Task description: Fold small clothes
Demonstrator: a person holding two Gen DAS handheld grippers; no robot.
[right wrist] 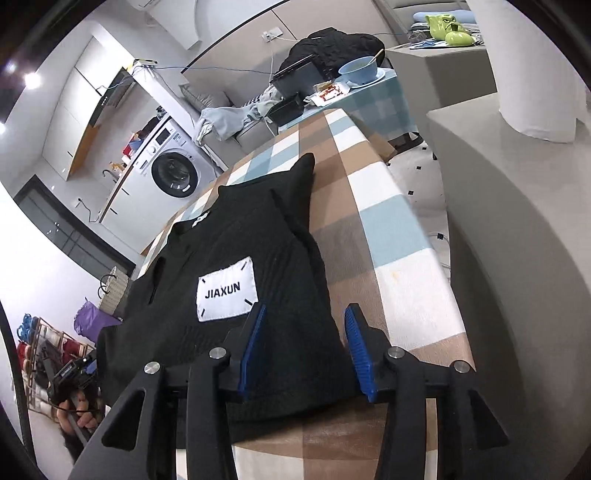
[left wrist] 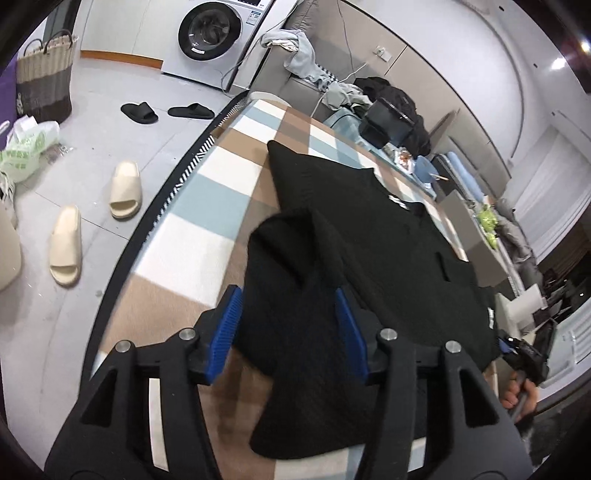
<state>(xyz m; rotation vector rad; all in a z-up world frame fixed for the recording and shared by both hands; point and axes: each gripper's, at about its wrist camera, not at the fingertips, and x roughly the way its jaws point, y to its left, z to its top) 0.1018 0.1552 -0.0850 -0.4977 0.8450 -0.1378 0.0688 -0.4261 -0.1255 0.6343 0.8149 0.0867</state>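
A small black knit top (left wrist: 388, 236) lies on a checked brown, white and blue cloth (left wrist: 192, 236). It also shows in the right wrist view (right wrist: 229, 251), with a white patch reading JIAXUN (right wrist: 226, 290). My left gripper (left wrist: 290, 325) is open, its blue pads either side of a raised, bunched sleeve (left wrist: 295, 266). My right gripper (right wrist: 306, 343) is open, its pads straddling the top's lower right corner (right wrist: 295, 362). Each gripper also shows small at the edge of the other's view, the right one (left wrist: 524, 354) and the left one (right wrist: 74, 373).
The floor left of the table holds cream slippers (left wrist: 125, 190), black slippers (left wrist: 140, 112), a woven basket (left wrist: 44, 85) and a washing machine (left wrist: 210, 33). Behind the table, a sofa (left wrist: 295, 74) carries clothes, a black box and a blue bowl (right wrist: 358, 70).
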